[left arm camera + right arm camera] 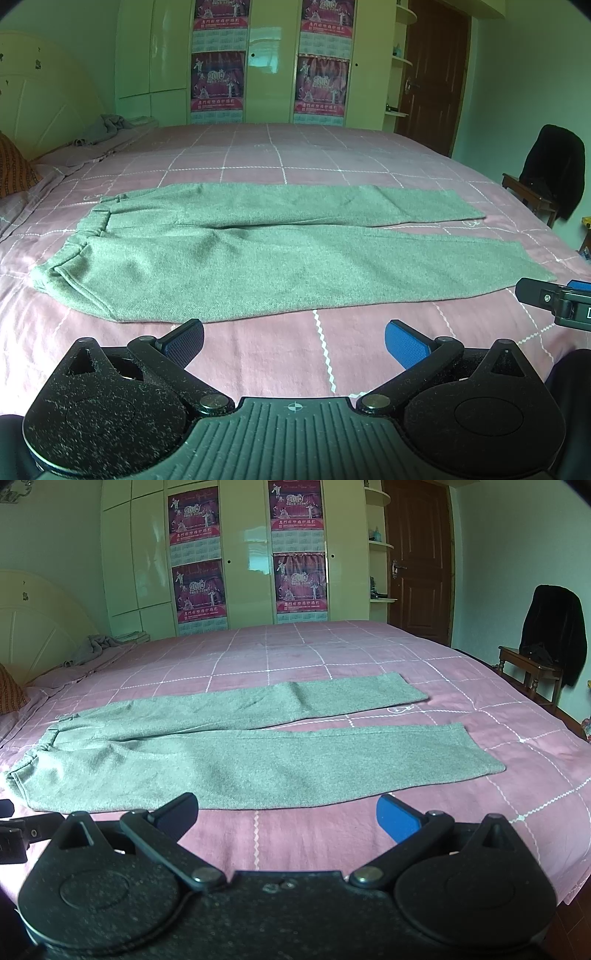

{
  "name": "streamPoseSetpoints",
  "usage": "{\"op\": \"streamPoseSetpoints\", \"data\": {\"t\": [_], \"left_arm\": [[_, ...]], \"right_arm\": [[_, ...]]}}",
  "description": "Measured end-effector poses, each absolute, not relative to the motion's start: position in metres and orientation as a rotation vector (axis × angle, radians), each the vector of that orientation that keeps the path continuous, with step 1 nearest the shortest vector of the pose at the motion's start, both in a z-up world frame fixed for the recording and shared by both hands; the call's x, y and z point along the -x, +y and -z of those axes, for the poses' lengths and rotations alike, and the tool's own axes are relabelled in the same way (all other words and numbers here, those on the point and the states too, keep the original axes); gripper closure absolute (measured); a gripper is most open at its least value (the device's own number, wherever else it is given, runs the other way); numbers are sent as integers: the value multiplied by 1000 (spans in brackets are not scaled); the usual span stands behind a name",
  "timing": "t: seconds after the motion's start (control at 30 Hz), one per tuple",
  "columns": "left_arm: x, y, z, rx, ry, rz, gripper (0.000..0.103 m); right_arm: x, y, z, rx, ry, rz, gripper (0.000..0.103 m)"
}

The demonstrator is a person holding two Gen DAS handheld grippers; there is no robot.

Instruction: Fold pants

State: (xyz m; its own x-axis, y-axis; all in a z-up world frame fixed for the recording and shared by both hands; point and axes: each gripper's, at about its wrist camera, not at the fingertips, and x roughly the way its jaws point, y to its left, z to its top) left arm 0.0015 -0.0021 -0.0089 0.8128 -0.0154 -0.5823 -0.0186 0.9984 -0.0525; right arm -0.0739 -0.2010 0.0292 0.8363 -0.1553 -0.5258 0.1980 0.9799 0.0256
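Grey pants (236,254) lie flat on the pink checked bedspread, waistband at the left, both legs stretched to the right with a narrow gap between them. The same pants (240,760) fill the middle of the right wrist view. My left gripper (293,339) hovers open just short of the near edge of the pants, nothing between its fingers. My right gripper (286,812) is open too, close to the near leg's edge, holding nothing. The right gripper's tip (554,301) shows at the right edge of the left wrist view, beside the near leg's hem.
The bed (332,155) stretches back to a cream wardrobe (266,62) with posters. A crumpled grey cloth (107,129) lies by the headboard at far left. A wooden chair (535,668) with a black garment stands right of the bed, near a brown door (417,554).
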Motion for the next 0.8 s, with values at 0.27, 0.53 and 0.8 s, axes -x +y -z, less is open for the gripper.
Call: {"op": "streamPoseSetpoints", "data": {"t": [0.27,0.53,0.8], "left_arm": [[-2,-2,11,52,628,-2,0],[-7,1,12,48,638,-9,0],[-44,26,-4,23,622,-42,0]], "right_arm": [[74,-199,-29,-73,557,183,0],[72,-201,-27,-71,563,180,0],[52,-201,-28,-29,566,172,0]]}}
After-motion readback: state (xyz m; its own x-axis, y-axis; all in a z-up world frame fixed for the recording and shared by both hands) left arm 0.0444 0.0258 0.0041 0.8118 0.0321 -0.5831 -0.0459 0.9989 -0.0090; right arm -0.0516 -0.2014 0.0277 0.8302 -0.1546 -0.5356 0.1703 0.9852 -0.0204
